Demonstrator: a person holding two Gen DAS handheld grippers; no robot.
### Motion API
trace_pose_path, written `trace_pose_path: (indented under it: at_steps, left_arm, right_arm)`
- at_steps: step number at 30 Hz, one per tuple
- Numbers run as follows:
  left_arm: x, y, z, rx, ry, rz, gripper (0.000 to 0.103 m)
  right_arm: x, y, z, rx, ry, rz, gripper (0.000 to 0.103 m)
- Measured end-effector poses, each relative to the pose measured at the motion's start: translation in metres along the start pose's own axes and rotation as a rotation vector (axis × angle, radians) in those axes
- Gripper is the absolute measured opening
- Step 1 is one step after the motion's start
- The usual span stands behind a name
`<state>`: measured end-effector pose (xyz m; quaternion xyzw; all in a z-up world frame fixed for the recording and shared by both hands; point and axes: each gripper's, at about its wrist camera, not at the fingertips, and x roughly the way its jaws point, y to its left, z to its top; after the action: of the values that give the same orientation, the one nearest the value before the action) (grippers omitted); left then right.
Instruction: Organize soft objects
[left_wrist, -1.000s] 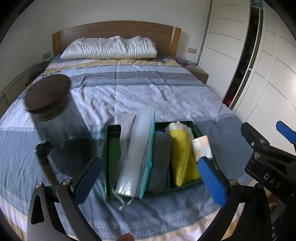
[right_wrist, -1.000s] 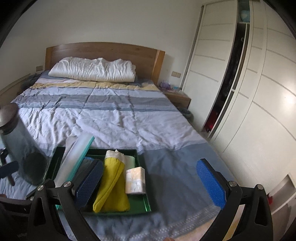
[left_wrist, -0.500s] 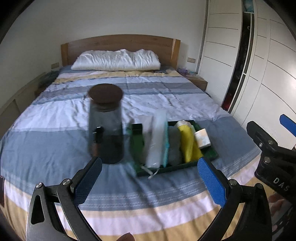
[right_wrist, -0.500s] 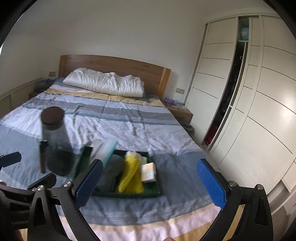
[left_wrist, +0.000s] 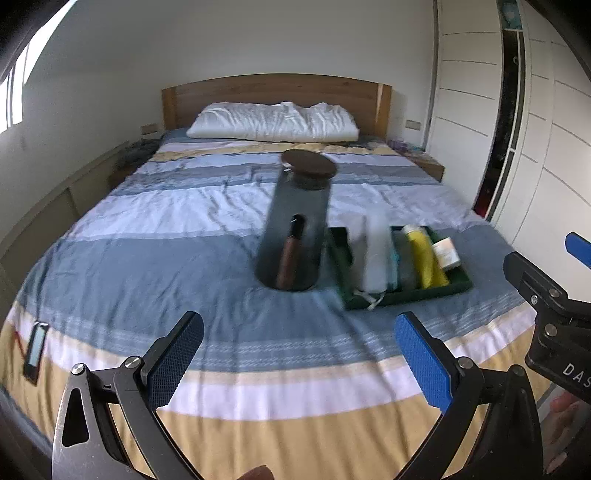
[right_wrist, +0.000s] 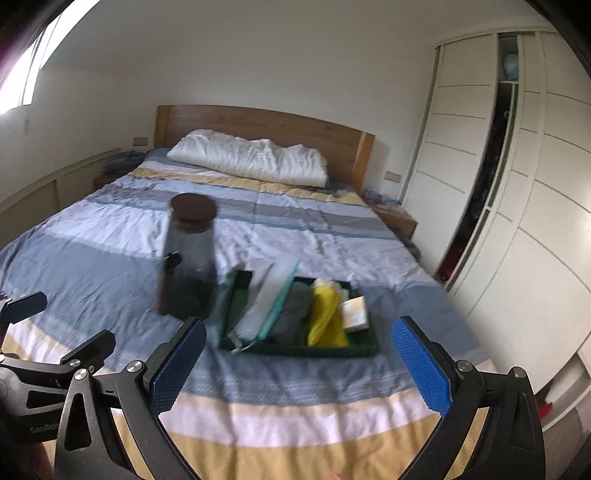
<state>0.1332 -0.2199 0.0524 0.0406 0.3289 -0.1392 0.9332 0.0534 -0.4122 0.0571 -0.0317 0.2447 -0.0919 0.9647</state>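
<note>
Left of the green tray (left_wrist: 406, 295) on the bed (left_wrist: 147, 258) stands a dark jar (left_wrist: 295, 236), touching nothing of mine. Inside the tray the soft things sit upright side by side: pale pouch (left_wrist: 375, 254), grey cloth (right_wrist: 291, 314), yellow pouch (left_wrist: 424, 258), small pack (left_wrist: 447, 253). Judging them sorted, I should disturb nothing. My left gripper (left_wrist: 299, 365) and right gripper (right_wrist: 295, 369) hover level near the bed's foot, short of the tray, fingers spread, empty.

1 jar (left_wrist: 295, 229), 1 tray (left_wrist: 406, 293), 1 pillow (left_wrist: 273, 122).
</note>
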Motion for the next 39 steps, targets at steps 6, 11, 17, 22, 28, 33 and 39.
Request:
trace_pose_path:
  at_steps: [6, 11, 17, 22, 28, 33, 39]
  left_arm:
    - [-0.021, 0.022, -0.029, 0.024, -0.022, 0.042, 0.101]
    - [-0.032, 0.039, -0.051, 0.009, -0.017, 0.053, 0.101]
    - [-0.046, 0.05, -0.065, -0.013, -0.038, 0.068, 0.101]
    - [-0.058, 0.053, -0.066, -0.01, -0.067, 0.053, 0.101]
    - [-0.065, 0.053, -0.068, -0.012, -0.099, 0.034, 0.101]
    - [-0.053, 0.05, -0.081, 0.032, -0.053, 0.048, 0.101]
    - [-0.038, 0.047, -0.099, 0.079, 0.014, 0.086, 0.101]
  right_arm:
    - [-0.023, 0.024, -0.011, 0.0, 0.013, 0.048, 0.103]
    - [-0.043, 0.042, -0.027, 0.004, 0.024, 0.078, 0.103]
    - [-0.063, 0.054, -0.037, 0.006, 0.019, 0.083, 0.103]
    - [-0.079, 0.057, -0.04, 0.01, 0.0, 0.075, 0.103]
    - [-0.088, 0.06, -0.047, 0.021, -0.016, 0.056, 0.103]
    - [-0.083, 0.061, -0.063, 0.065, 0.025, 0.049, 0.103]
    - [-0.062, 0.063, -0.087, 0.083, 0.138, 0.051, 0.103]
